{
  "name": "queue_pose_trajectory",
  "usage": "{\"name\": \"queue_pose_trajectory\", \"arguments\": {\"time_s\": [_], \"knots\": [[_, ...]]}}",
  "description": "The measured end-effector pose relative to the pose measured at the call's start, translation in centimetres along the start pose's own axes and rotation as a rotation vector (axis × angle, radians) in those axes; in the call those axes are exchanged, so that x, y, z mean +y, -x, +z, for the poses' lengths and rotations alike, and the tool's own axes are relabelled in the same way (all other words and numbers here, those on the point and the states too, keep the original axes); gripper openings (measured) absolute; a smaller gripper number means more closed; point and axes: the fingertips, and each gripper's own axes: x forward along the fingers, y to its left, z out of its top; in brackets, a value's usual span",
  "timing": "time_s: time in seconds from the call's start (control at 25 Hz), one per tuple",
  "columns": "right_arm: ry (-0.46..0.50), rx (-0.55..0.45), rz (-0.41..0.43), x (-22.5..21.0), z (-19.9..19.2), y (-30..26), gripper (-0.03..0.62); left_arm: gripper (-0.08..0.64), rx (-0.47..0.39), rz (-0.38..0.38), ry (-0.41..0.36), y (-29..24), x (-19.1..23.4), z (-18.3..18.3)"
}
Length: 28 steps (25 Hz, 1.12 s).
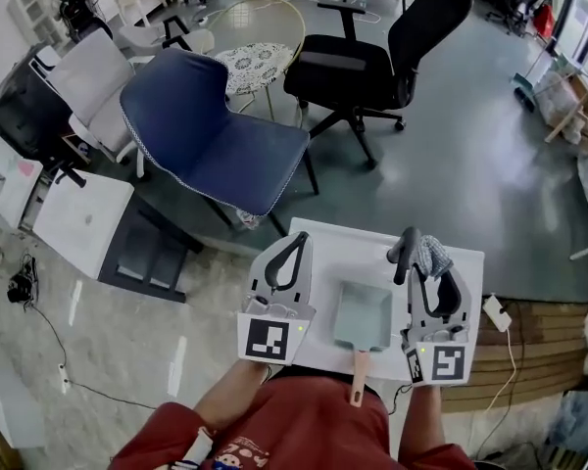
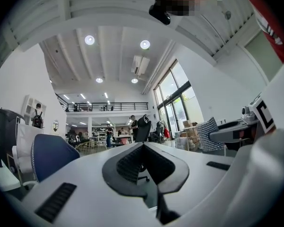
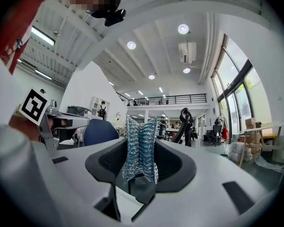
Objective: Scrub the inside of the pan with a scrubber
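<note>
Pan (image 1: pixel 365 316) lies between the claws, scrubbing seemingly not begun: right claw (image 3: pixel 141 126) clamps the scrubber (image 3: pixel 141 148) clear of it, left claw (image 2: pixel 143 146) closed, empty.

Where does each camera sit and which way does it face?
Head view: on the person's head, facing steeply down at the white table, pan, left gripper, right gripper and red sleeves.
Left gripper view: rides the left gripper, facing across the office toward the ceiling; jaws shut, empty.
Right gripper view: rides the right gripper, facing likewise; jaws shut on the scrubber.
Shared: each gripper view shows the other gripper.
</note>
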Motion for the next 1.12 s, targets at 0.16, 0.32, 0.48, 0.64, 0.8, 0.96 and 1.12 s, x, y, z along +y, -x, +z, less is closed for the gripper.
{"name": "queue_pose_trajectory", "arguments": {"time_s": [0.16, 0.32, 0.48, 0.64, 0.8, 0.96, 1.12], "knots": [[0.023, 0.040, 0.082, 1.4, -1.2, -0.3, 0.186, 0.012, -0.002, 0.005, -0.001, 0.2, -0.5, -1.1], [0.029, 0.101, 0.137, 2.7, -3.0, -0.4, 0.186, 0.012, 0.010, 0.014, 0.008, 0.8, -0.7, -2.6], [0.046, 0.217, 0.193, 4.2, -6.2, -0.5, 0.183, 0.012, 0.034, 0.009, 0.021, 1.3, -1.1, -4.5], [0.065, 0.378, 0.320, 6.7, -10.3, 0.1, 0.183, 0.012, 0.052, -0.022, 0.041, 2.1, -2.1, -6.6], [0.150, 0.491, 0.534, 10.7, -13.9, 1.3, 0.183, 0.012, 0.075, -0.064, 0.080, 3.3, -3.4, -8.4], [0.196, 0.569, 0.665, 13.0, -16.9, 2.2, 0.183, 0.012, 0.017, -0.068, 0.020, 3.5, -4.2, -8.4], [0.302, 0.711, 0.748, 13.5, -20.9, 3.6, 0.179, 0.012, -0.115, -0.082, -0.112, 3.5, -4.6, -6.8]]}}
